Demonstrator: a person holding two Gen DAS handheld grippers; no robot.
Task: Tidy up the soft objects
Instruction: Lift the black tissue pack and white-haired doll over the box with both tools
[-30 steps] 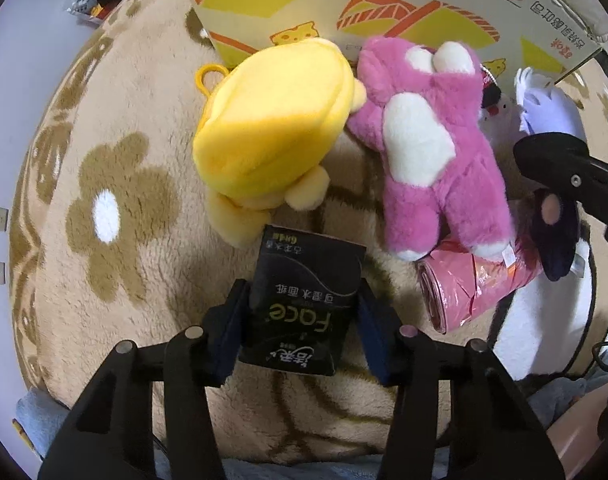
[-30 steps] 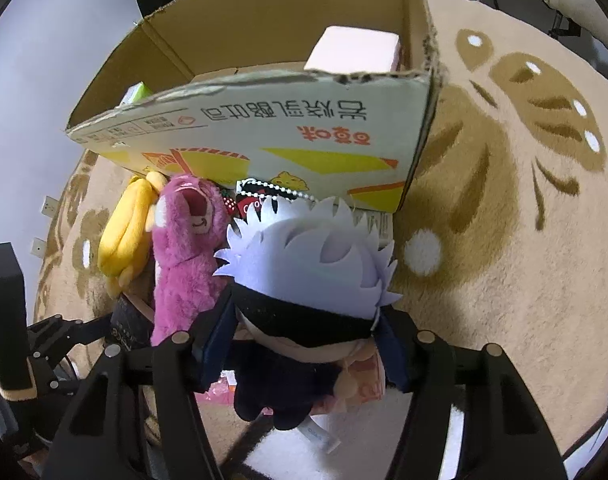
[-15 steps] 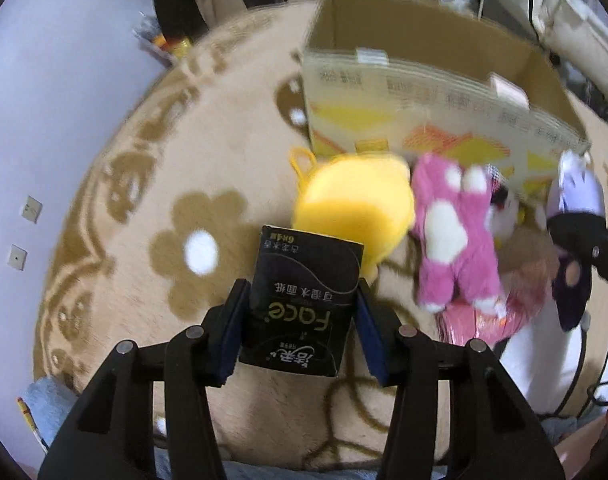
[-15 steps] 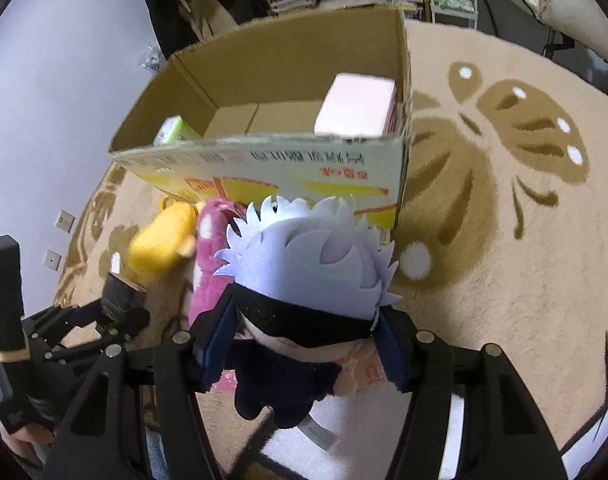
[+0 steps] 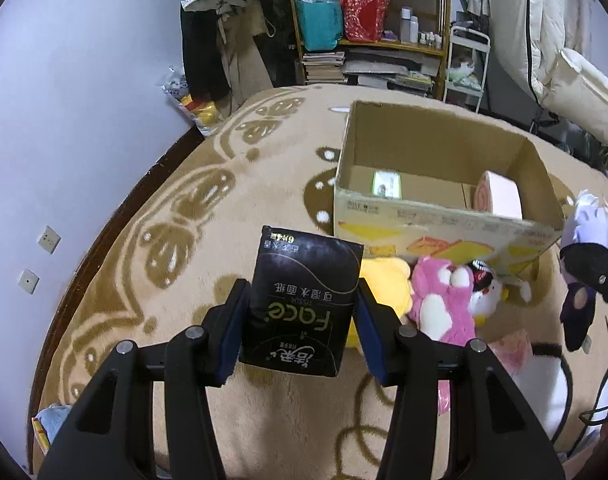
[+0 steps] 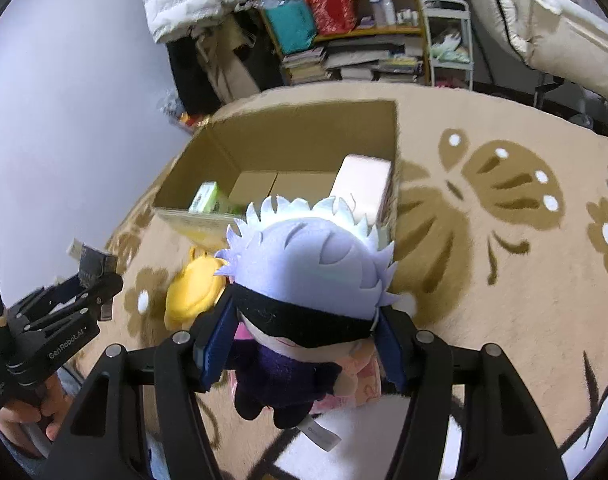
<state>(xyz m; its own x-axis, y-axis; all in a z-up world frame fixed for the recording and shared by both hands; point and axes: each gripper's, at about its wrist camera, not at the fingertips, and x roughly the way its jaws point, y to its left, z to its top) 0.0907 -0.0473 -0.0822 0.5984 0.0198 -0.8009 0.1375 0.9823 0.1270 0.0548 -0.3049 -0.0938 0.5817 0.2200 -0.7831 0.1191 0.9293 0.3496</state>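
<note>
Black tissue pack point(image 5: 304, 304) clamped upright between left gripper point(image 5: 302, 334) pads, held above rug point(image 5: 192, 240), near side of cardboard box point(image 5: 436, 216). White-haired plush doll point(image 6: 310, 280) clamped at head by right gripper point(image 6: 306, 344), before same box. Yellow plush point(image 5: 380, 280) and pink plush point(image 5: 440, 300) lying on rug against box front.

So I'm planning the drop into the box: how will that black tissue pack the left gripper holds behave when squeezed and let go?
The black tissue pack, clamped between the left gripper's jaws, bulges slightly, so it probably yields. It stands out unsupported without drooping, so it is likely light. Its glossy wrapper may be slippery, and its flat shape shouldn't roll in the cardboard box.
</note>
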